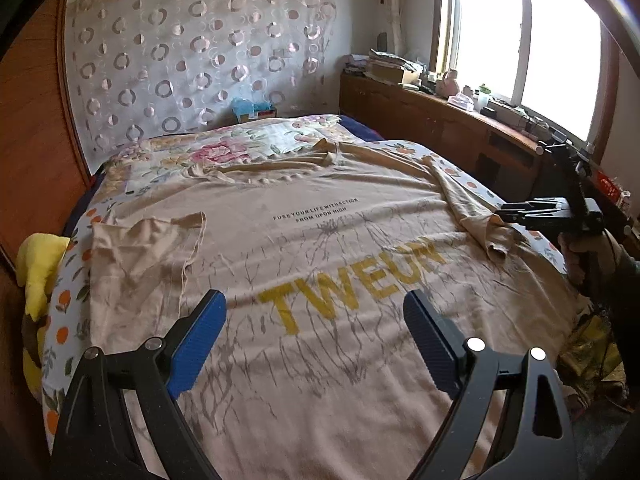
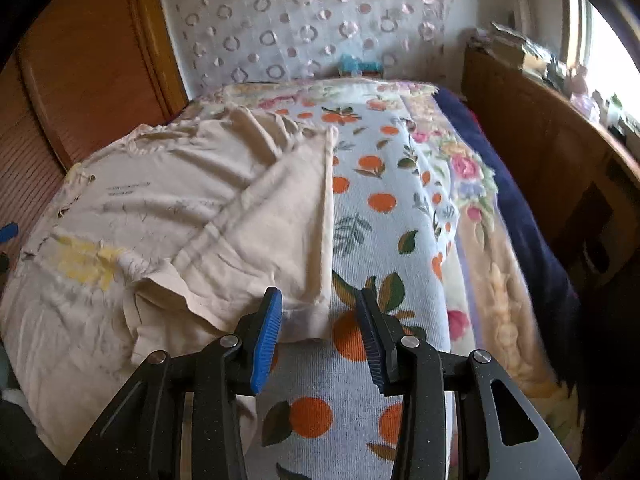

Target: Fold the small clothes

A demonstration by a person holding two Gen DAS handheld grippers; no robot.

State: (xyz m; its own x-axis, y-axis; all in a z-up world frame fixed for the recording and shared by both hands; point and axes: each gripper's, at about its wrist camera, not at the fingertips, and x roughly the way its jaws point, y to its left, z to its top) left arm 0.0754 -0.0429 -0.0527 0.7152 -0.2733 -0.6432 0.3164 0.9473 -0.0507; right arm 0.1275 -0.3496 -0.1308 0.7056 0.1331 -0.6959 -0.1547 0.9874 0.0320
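A beige T-shirt [image 1: 320, 248] with yellow "TWEUN" lettering lies spread flat on the bed. Its left sleeve [image 1: 148, 240] is folded inward. Its right sleeve [image 1: 476, 216] lies bunched at the right edge. My left gripper [image 1: 316, 308] is open and empty, hovering over the shirt's lower front. My right gripper [image 2: 318, 312] is open, its fingers straddling the hem corner of the right sleeve [image 2: 280, 240]; it also shows in the left wrist view [image 1: 520, 212] beside that sleeve. The shirt body [image 2: 140, 200] extends to the left in the right wrist view.
The bed carries an orange-print sheet [image 2: 380, 200] and a floral blanket [image 1: 224, 148]. A wooden headboard shelf [image 1: 440, 120] with clutter runs along the right under the window. A yellow soft toy [image 1: 40, 264] sits at the bed's left edge.
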